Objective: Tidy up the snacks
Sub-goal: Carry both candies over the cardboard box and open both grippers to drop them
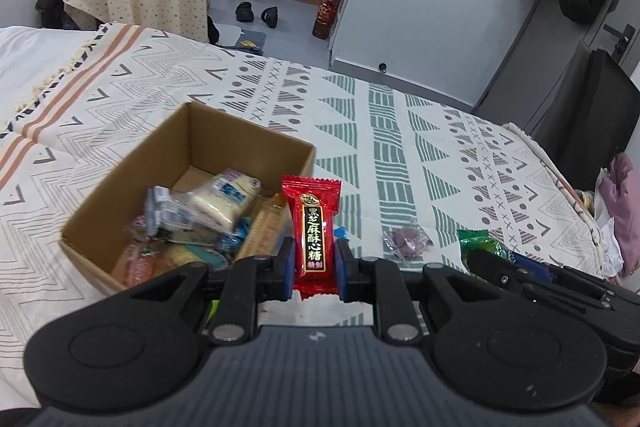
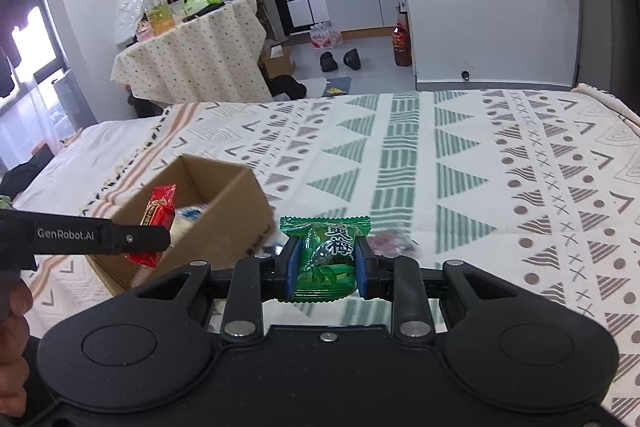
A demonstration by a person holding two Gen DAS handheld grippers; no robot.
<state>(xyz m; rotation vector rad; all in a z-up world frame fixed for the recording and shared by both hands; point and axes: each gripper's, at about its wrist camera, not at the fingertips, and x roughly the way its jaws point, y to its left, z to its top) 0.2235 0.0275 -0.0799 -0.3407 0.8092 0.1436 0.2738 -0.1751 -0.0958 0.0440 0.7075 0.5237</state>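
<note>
Left wrist view showed the left gripper [image 1: 315,263] fingers clamped on a red candy [image 1: 314,231] beside the cardboard box [image 1: 248,139], while the right gripper [image 2: 326,263] pinched a green candy [image 2: 326,255].

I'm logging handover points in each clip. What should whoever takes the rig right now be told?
Left tool: shut on the red candy, held beside the cardboard box, near its right wall.
Right tool: shut on the green plum candy, to the right of the box, above the patterned cloth.
Done: several wrapped snacks already lie in the box.
Left: drop both held candies in; a purple wrapped sweet lies on the cloth, to be boxed after.
</note>
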